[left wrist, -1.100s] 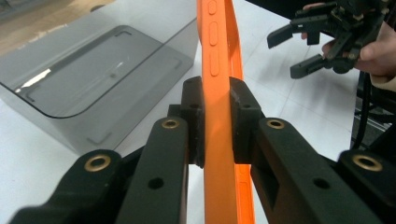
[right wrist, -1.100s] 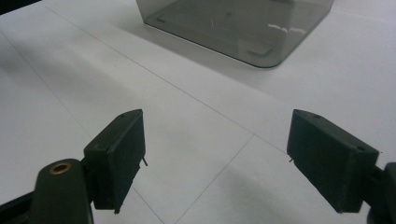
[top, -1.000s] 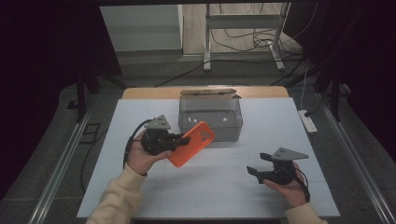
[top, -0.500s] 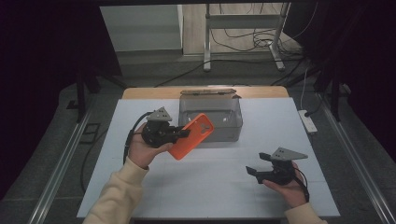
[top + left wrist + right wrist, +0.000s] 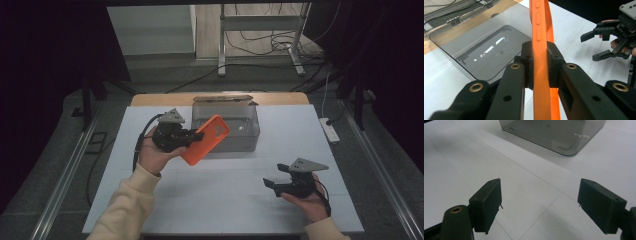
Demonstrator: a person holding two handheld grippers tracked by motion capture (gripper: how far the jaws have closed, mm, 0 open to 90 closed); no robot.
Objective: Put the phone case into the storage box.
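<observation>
Orange phone case (image 5: 206, 139) clamped edge-on between the jaws of the left gripper (image 5: 192, 137), held tilted above the white tabletop (image 5: 225, 190), just in front of 1 smoky clear box (image 5: 247, 131), right gripper (image 5: 274, 184) well apart, jaws spread wide, holding nothing

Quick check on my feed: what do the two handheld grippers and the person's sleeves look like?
Both grippers, left gripper and right gripper, are black with brass-coloured pivot pins and blocky black jaws, each topped by a grey three-cornered plate. A black cable trails from the left one. The sleeves are cream.
</observation>
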